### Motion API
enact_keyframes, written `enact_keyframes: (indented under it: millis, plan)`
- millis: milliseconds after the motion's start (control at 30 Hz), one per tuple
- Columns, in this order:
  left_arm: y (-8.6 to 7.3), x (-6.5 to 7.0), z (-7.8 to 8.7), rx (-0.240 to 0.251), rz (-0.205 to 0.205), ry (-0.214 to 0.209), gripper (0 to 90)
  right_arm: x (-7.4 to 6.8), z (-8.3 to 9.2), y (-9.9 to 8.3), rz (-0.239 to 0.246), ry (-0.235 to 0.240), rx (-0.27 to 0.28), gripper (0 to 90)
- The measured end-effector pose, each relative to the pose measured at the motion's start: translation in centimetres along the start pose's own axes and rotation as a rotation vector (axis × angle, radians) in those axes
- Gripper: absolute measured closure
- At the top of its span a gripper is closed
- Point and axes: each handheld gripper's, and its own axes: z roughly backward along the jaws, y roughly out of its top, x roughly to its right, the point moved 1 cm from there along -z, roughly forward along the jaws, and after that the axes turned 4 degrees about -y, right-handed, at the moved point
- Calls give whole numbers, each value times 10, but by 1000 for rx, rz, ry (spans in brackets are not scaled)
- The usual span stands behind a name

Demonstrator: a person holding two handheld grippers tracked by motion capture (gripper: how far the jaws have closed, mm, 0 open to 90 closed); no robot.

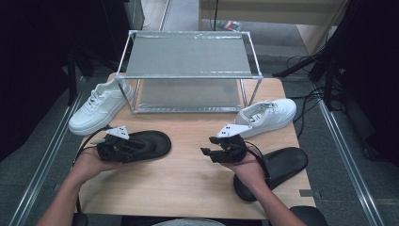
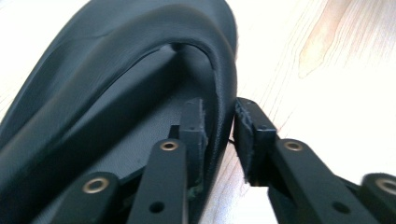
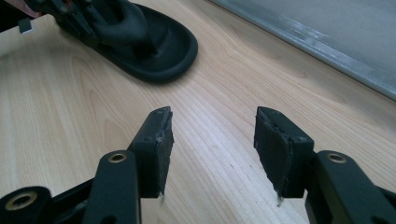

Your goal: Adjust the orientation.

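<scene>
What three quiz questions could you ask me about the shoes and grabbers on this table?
1. True or false: the left gripper has its jaws around the strap edge of the black rubber slide sandal.
2. How many white lace-up sneakers are on the light wooden table?
A) one B) two C) three
3. What is between the jaws of the right gripper?

Key
1. True: one jaw sits inside the strap, the other outside.
2. B: one white sneaker left of the silver metal two-shelf rack, another white sneaker to its right.
3. Nothing; they stand open over bare wood.
</scene>
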Motion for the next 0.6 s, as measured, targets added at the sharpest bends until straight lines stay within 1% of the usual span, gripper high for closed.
enact_keyframes:
  millis: [100,133,167,233,267,333,433,467,500,533,567,600]
  plan:
    - [1,0,0,-4,6,0,796,1,0,-1,-3,2,-4,479]
    - [2,-1,1,-9,18,-14,808,1,0,-1,-5,4,-1,475]
    - [2,-1,1,-9,18,-14,821,1,0,-1,-5,4,-1,475]
    - [5,0,3,-3,24,-12,829,2,0,-2,-9,10,1,474]
    - [9,2,6,12,39,-14,829,2,1,-3,-16,12,2,474]
    - [16,6,8,12,28,-4,830,3,2,-4,-25,16,6,474]
    - [26,14,9,10,4,-6,831,4,4,-5,-36,14,12,473]
    - [30,17,9,6,2,0,831,4,4,-5,-37,11,15,474]
    - [30,17,9,6,2,0,831,4,4,-5,-37,11,15,474]
    - [38,23,8,-1,-11,5,831,5,5,-6,-46,10,15,474]
    - [38,23,8,-1,-11,5,831,5,5,-6,-46,10,15,474]
    - [43,27,7,-1,-14,2,831,5,6,-7,-46,8,14,473]
